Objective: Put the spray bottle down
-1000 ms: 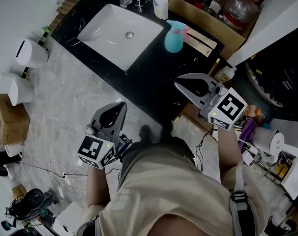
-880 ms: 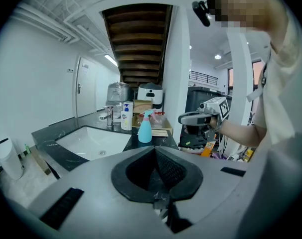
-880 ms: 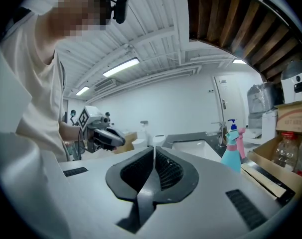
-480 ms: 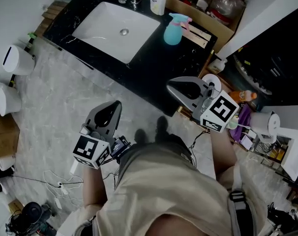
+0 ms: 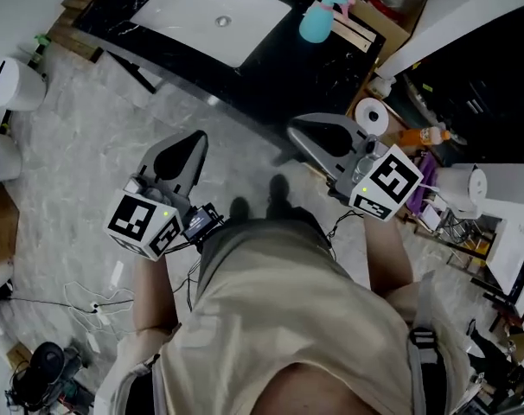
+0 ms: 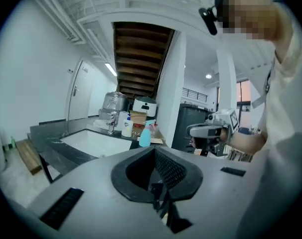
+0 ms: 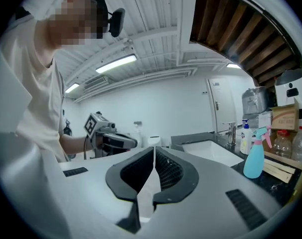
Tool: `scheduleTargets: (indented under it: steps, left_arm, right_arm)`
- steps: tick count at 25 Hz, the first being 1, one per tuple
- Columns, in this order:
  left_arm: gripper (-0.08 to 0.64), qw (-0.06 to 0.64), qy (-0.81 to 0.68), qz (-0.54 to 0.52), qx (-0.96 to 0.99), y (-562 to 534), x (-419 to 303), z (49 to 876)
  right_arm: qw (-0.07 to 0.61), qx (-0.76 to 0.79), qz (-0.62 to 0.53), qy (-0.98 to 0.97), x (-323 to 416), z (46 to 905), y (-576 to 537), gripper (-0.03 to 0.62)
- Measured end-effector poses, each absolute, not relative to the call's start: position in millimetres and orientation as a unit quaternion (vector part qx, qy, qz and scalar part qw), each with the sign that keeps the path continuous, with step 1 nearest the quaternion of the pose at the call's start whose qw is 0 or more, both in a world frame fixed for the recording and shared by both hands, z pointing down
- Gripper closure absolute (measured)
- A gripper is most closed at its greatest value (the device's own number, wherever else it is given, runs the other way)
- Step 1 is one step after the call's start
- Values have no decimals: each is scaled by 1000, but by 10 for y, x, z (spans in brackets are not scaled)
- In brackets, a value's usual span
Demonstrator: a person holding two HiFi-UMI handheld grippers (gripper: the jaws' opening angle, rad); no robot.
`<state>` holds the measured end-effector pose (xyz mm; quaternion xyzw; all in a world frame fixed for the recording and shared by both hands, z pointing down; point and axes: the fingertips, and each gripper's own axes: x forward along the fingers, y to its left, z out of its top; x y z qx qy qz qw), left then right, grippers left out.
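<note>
Spray bottle, turquoise plastic with pink trigger (image 5: 316,20), stands upright just beside white rectangular sink (image 5: 212,11), on black counter (image 5: 279,59). Left gripper (image 5: 186,145) and right gripper (image 5: 309,130), well away from that sink, have jaws pressed together, empty. Placement judged sound; advise keeping clear.

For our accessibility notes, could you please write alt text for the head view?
Seen from above, a person holds the left gripper and the right gripper, both shut and empty, over a marble floor, short of a black counter. On it a blue spray bottle stands upright beside a white sink.
</note>
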<state>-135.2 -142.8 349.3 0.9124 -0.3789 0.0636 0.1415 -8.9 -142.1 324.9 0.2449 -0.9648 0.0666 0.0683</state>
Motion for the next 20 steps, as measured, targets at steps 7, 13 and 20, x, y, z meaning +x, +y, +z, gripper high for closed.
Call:
scheduleTargets:
  steps: [7, 13, 20]
  left_arm:
    - [551, 142, -348, 45, 926, -1236, -1434, 3437]
    - [551, 140, -322, 47, 935, -1095, -1409, 3475]
    - [551, 146, -293, 36, 944, -982, -1437, 3516]
  right_arm:
    - [83, 235, 49, -967, -338, 3248, -1054, 563]
    - [89, 251, 41, -963, -403, 3237, -897, 563]
    - [97, 271, 41, -957, -497, 3279, -717, 563]
